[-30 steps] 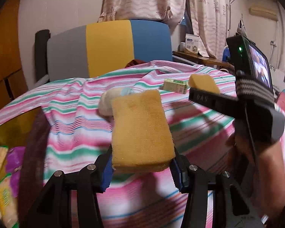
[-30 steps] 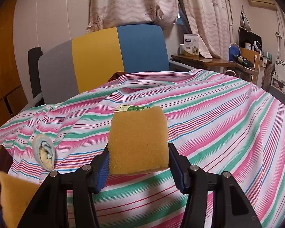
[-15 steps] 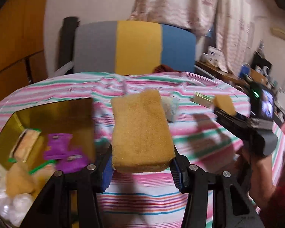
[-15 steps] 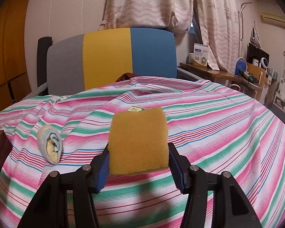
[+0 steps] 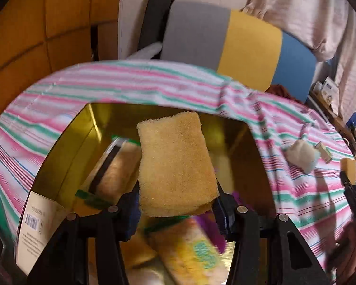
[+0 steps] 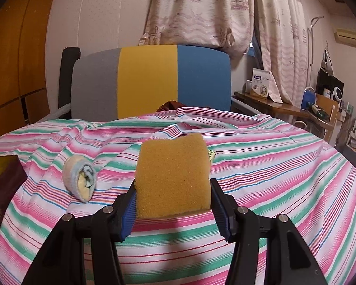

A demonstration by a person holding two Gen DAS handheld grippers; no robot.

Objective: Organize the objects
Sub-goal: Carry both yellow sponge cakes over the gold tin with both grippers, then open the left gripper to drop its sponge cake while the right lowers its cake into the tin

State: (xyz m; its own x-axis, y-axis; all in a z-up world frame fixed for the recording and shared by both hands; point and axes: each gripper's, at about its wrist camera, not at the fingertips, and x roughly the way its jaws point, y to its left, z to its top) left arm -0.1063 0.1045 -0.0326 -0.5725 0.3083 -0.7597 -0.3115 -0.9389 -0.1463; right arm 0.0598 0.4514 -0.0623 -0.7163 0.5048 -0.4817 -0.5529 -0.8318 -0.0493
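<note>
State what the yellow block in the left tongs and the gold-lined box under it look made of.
Yellow block: likely foam sponge, matte, its porous grainy surface pinched in where the left tongs squeeze it. Gold-lined box: probably cardboard with glossy metallic foil inside, which mirrors its contents; a printed barcode panel shows on its outer flap.

Each black plastic two-finger left gripper (image 5: 176, 204) and right gripper (image 6: 172, 210) has angular, cut-out arms joined by round silver screws, and ribbed blue rubber pads (image 6: 128, 213) line the inner faces of the fingers.
</note>
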